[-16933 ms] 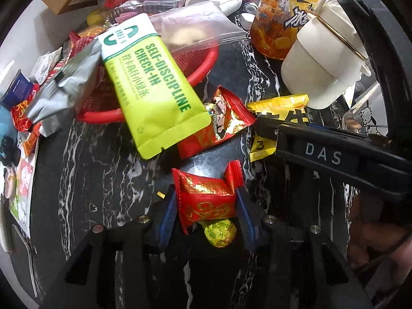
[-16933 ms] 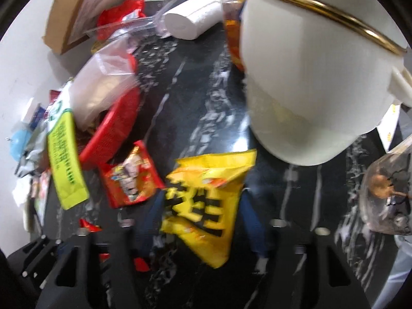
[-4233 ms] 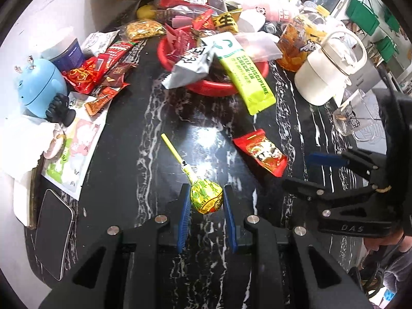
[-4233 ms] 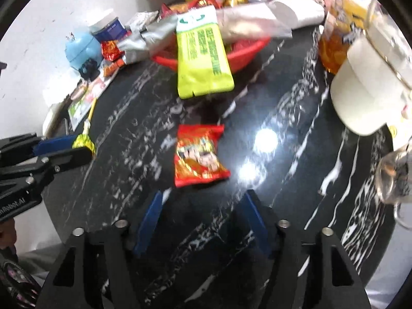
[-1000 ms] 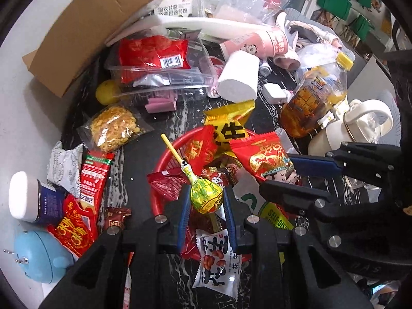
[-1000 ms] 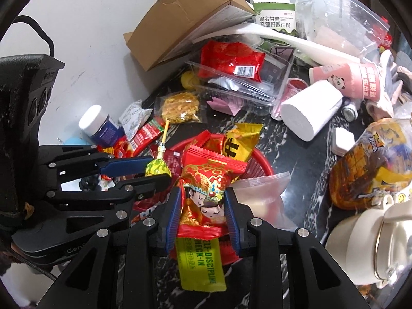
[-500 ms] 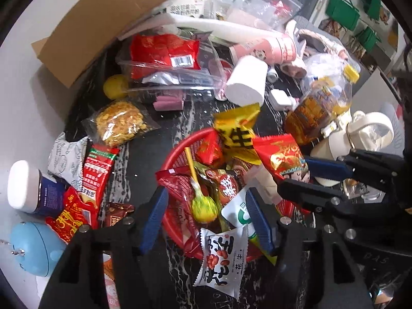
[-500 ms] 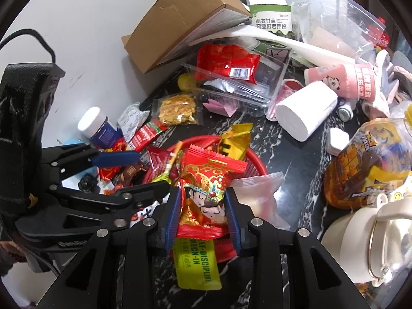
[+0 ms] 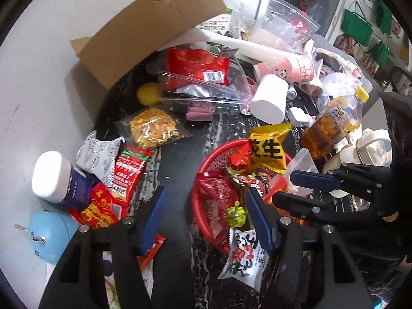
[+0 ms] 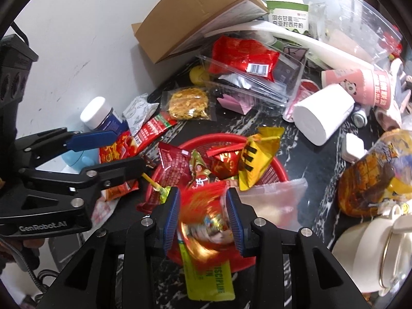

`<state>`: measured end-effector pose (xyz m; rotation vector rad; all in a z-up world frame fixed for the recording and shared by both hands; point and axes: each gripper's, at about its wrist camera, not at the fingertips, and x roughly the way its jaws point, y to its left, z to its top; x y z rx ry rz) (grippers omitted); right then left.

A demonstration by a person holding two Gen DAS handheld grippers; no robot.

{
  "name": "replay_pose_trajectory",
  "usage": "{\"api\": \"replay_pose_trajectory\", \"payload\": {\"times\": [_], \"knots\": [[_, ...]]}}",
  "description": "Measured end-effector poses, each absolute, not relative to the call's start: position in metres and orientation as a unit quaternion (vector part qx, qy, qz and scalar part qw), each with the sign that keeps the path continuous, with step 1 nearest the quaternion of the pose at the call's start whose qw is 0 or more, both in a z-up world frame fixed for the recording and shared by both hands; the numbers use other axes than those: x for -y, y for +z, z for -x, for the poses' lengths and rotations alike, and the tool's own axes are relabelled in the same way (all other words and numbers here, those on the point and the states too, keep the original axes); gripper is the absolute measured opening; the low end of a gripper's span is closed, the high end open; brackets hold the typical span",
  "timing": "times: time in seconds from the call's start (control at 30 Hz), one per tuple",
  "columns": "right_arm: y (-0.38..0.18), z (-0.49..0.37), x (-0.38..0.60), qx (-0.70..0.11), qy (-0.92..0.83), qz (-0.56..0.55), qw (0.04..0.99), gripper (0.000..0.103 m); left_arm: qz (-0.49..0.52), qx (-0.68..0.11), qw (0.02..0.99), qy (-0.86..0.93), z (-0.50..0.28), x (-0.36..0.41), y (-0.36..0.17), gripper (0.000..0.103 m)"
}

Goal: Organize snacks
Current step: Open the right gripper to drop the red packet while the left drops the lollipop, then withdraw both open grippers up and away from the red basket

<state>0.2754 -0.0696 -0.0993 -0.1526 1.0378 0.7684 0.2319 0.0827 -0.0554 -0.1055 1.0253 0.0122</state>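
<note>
A red basket (image 9: pixel 223 145) (image 10: pixel 206 138) on the black marble table holds several snack packets. The green-wrapped lollipop (image 9: pixel 235 215) (image 10: pixel 164 192) lies in it, close to one finger of my left gripper (image 9: pixel 206 203) (image 10: pixel 130 149). That gripper is open over the basket's left rim with nothing gripped. My right gripper (image 10: pixel 202 207) (image 9: pixel 283 186) hovers over the basket's near side and its jaws are opening. A red and gold snack packet (image 10: pixel 206 216) sits blurred between them, slipping down free of the pads.
Loose snacks (image 9: pixel 128 175) and a blue jar (image 9: pixel 59 180) lie left of the basket. A tissue roll (image 10: pixel 324 113), tea bottle (image 10: pixel 373 180) and white kettle (image 10: pixel 373 252) crowd the right. A clear box (image 10: pixel 257 72) and cardboard box (image 10: pixel 195 13) stand behind. A yellow-green pouch (image 10: pixel 208 280) hangs over the front rim.
My left gripper opened, dropped the lollipop into the basket and drifted left. My right gripper's jaws widened and the red packet began sliding down between them.
</note>
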Motion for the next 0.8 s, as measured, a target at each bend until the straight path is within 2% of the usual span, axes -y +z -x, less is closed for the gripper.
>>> {"api": "replay_pose_trajectory", "payload": {"times": [0.63, 0.8], "knots": [[-0.068, -0.264, 0.087, -0.471, 0.33, 0.075, 0.814, 0.038, 0.061, -0.47, 0.881, 0.001, -0.214, -0.08, -0.027, 0.061], [-0.049, -0.253, 0.097, -0.459, 0.323, 0.069, 0.825, 0.045, 0.057, -0.457, 0.888, 0.003, -0.205, -0.073, -0.01, 0.061]]}}
